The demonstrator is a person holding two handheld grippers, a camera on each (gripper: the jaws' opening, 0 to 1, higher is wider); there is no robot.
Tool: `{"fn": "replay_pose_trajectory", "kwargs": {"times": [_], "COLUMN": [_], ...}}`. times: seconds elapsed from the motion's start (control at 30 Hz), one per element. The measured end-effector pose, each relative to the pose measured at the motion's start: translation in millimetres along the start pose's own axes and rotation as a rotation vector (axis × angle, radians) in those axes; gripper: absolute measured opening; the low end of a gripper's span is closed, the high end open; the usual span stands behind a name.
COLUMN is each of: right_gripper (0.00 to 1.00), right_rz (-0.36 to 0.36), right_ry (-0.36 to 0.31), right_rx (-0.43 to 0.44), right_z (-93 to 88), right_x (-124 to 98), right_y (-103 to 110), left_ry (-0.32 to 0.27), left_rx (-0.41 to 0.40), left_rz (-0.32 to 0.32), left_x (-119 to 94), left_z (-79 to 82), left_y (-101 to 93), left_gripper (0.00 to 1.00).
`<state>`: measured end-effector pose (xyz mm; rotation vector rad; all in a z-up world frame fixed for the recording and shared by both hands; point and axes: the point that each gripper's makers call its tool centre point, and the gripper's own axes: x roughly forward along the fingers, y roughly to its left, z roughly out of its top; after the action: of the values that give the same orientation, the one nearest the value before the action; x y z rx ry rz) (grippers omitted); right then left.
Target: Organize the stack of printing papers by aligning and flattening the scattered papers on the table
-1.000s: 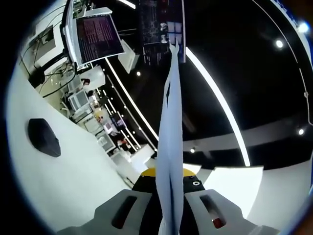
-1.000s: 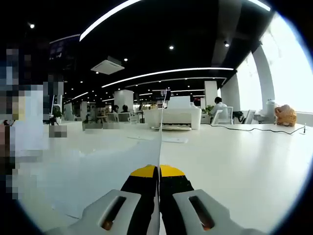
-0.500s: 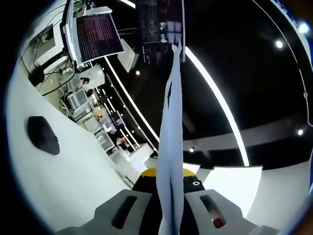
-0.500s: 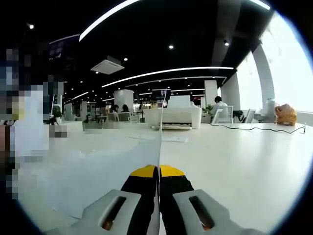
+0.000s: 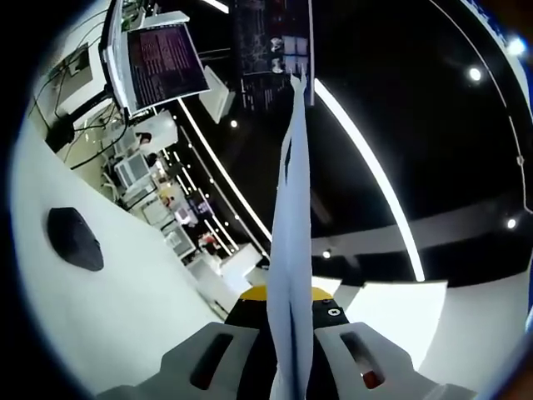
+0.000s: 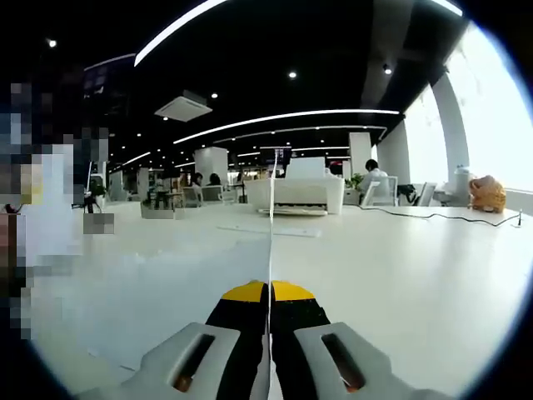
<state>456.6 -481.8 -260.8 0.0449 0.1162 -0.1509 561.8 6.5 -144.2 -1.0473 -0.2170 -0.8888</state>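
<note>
**Between both grippers, the papers held on edge**

Between the fingers of our left gripper [image 5: 290, 321], in the left gripper view, the papers [image 5: 291, 225] rise edge-on as a narrow pale band with a few sheets slightly parted. The fingers pinch the band near its lower end. The view is tilted: the white table [image 5: 108, 308] slopes off to one side with a dark mouse-like object [image 5: 73, 237] on it, and monitors [image 5: 162, 62] show above. Another white sheet [image 5: 400, 312] lies flat on the table beyond the gripper.

Across in the right gripper view, our right gripper [image 6: 269, 304] has its fingers pressed together on the papers [image 6: 271, 225], seen here as one thin vertical line running away from us. The table [image 6: 400, 267] spreads level on both sides, with a printer [image 6: 304, 187] at its far end and seated people beyond.

We judge the task about midway: the bundle is gathered and held at two ends, looking fairly even from one side and looser from the other. What is left, as far as we can tell, is squaring the edges, laying the stack flat, and adding the sheet lying apart.
</note>
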Motion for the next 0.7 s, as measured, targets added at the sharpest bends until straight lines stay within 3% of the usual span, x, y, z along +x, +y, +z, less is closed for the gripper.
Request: {"fn": "replay_pose_trajectory", "kwargs": {"times": [0.4,0.7], "right_gripper": [0.00,0.00], "right_rz": [0.002,0.009], "right_ry": [0.003,-0.004], "right_rx": [0.011,0.018], "right_z": [-0.7,0.3], "right_x": [-0.7,-1.7], "right_y": [2.0,3.7], "left_ry": [-0.016,-0.012], "left_rx": [-0.008,-0.008], "left_rz": [-0.007,0.001], "left_x": [-0.3,-3.3], "left_z": [3.6,-2.3], "left_y": [-1.9,0.6], "left_gripper": [0.06,0.06]}}
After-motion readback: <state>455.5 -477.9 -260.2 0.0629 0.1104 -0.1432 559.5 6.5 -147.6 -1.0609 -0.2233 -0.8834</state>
